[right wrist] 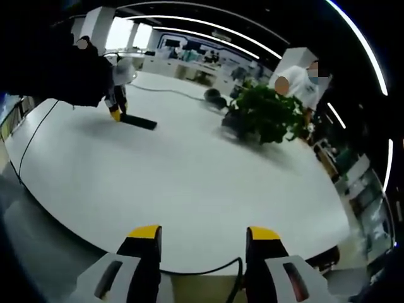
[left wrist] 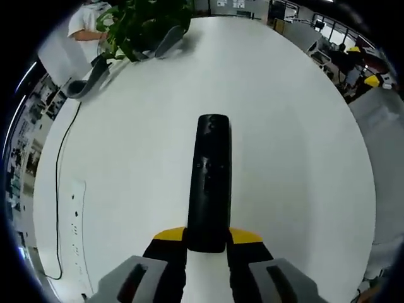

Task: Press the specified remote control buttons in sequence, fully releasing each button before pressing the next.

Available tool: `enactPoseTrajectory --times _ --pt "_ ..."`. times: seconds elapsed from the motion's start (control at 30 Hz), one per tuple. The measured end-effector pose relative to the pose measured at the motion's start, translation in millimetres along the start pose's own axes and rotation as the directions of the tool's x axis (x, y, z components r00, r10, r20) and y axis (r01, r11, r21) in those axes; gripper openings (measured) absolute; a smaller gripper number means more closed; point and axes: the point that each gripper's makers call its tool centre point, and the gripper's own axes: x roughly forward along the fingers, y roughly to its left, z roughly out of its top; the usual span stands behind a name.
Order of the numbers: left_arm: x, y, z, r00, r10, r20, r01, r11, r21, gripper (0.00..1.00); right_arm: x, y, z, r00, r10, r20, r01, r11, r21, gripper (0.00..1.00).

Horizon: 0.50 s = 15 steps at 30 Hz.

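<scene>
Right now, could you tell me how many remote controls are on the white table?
1. The black remote control lies on the white table, its near end clamped between the left tongs; in the right gripper view it appears far off. Others may be hidden behind the potted plant.

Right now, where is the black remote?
In the left gripper view the remote is clamped by its near end in the left gripper, pointing out over the white table, away from the plant.
</scene>
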Motion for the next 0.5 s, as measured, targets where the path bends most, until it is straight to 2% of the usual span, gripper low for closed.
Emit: enactPoseTrajectory --times 0.3,0.5 --pt "0 -3.9 -1.5 1.000 -0.010 -0.006 0.010 1.000 -0.005 0.23 0 -1 1.2 1.000 0.002 0.009 -0.002 1.000 0.009 0.49" --pt "0 -14.8 -1.1 1.000 -0.014 -0.014 0.014 1.000 0.006 0.23 -2 0 4.5 1.000 0.009 0.029 -0.010 1.000 0.018 0.49"
